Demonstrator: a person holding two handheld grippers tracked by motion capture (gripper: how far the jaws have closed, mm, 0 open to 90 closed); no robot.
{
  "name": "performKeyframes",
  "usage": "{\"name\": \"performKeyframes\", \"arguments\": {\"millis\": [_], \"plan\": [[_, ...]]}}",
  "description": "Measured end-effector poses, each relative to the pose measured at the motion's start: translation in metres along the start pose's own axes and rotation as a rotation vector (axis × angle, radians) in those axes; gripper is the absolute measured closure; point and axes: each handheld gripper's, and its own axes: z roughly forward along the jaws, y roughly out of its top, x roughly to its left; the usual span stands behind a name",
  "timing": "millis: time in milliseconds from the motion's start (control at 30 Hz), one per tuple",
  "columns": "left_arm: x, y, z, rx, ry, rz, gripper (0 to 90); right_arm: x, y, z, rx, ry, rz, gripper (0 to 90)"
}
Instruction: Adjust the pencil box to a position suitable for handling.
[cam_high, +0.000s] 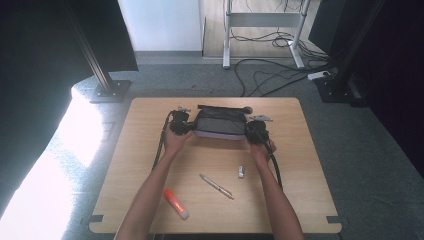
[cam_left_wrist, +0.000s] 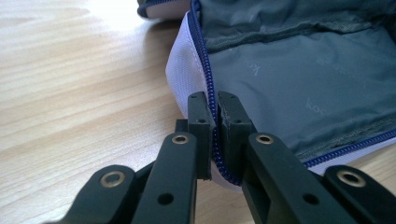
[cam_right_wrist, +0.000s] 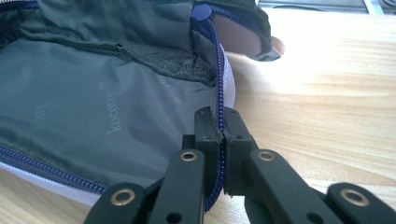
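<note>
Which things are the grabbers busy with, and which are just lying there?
Busy:
- pouch, open, zipper edge pinched at each end
- left gripper, shut on it
- right gripper, shut on it

Just lying on the table:
- pen
- glue stick
- small silver thing

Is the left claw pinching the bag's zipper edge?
Touching. In the left gripper view the left claw is shut on the zipper edge of the pouch, with no gap.

A wooden table (cam_high: 150, 150) stands on grey carpet (cam_high: 360, 150). Bright sunlight (cam_high: 50, 175) falls at left. Black cables (cam_high: 270, 70) lie behind.
</note>
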Motion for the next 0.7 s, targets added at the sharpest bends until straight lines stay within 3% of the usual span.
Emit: {"name": "performKeyframes", "arguments": {"millis": [700], "plan": [[-0.001, -0.001, -0.04, -0.066, -0.001, 0.009, 85.7, 0.017, 0.012, -0.024, -0.063, 0.02, -0.039, 86.6]]}}
